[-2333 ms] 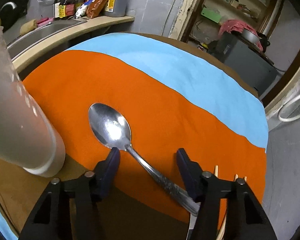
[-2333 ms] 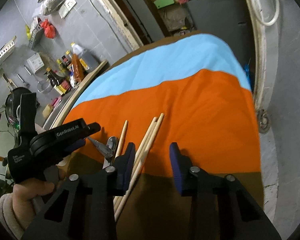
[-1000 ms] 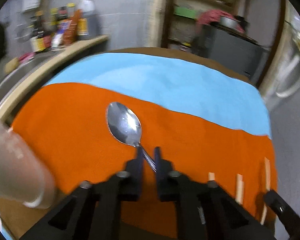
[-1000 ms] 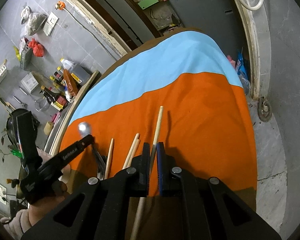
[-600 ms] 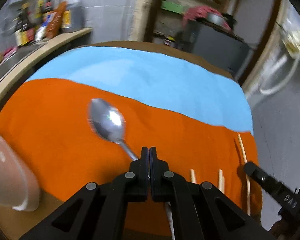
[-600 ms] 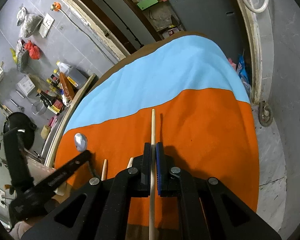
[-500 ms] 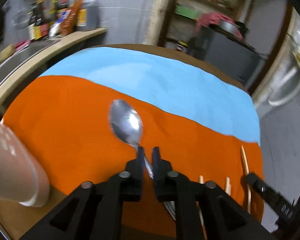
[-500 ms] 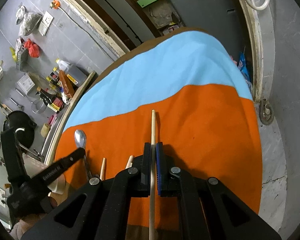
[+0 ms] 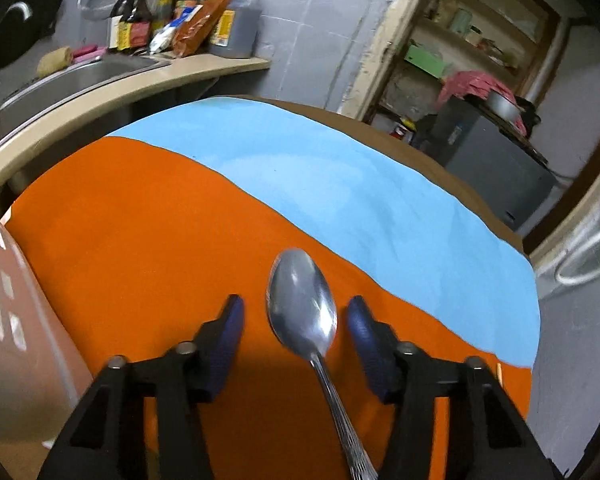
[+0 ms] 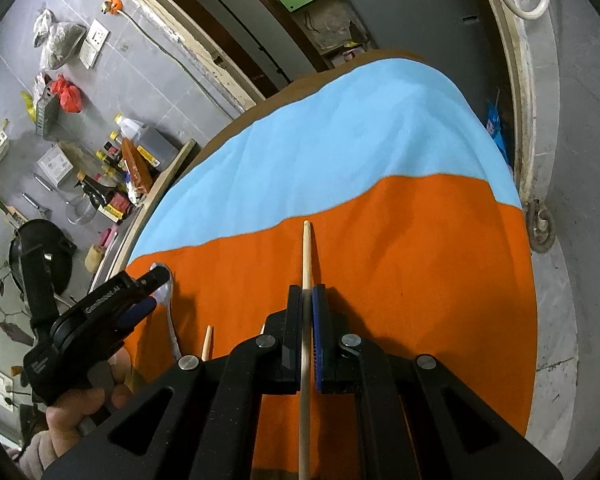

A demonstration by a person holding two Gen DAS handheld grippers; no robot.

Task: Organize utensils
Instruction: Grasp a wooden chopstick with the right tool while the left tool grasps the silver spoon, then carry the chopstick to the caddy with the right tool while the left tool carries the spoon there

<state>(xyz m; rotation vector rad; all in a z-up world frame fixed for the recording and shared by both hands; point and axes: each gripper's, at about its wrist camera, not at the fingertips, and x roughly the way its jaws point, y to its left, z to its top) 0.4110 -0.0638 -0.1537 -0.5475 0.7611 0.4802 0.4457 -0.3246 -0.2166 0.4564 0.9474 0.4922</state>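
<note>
**Spoon freed on the left, chopstick clamped on the right**

Spoon first: the shiny metal spoon lies on the orange cloth between the blue pads of my left gripper, whose jaws have just been opening and now stand clear of it on both sides. Its long axis runs from the handle at 5 o'clock to the bowl at 12, nearly in line with the fingers. My right gripper is clamped on a pale wooden chopstick pointing to 12 o'clock. I judge the left hand far the nearer to the spoon. A translucent plastic holder sits at 9 o'clock, probably the destination. Beyond the orange lies a light blue cloth, then a steel sink and dark sauce bottles at 10 to 11 o'clock.
</note>
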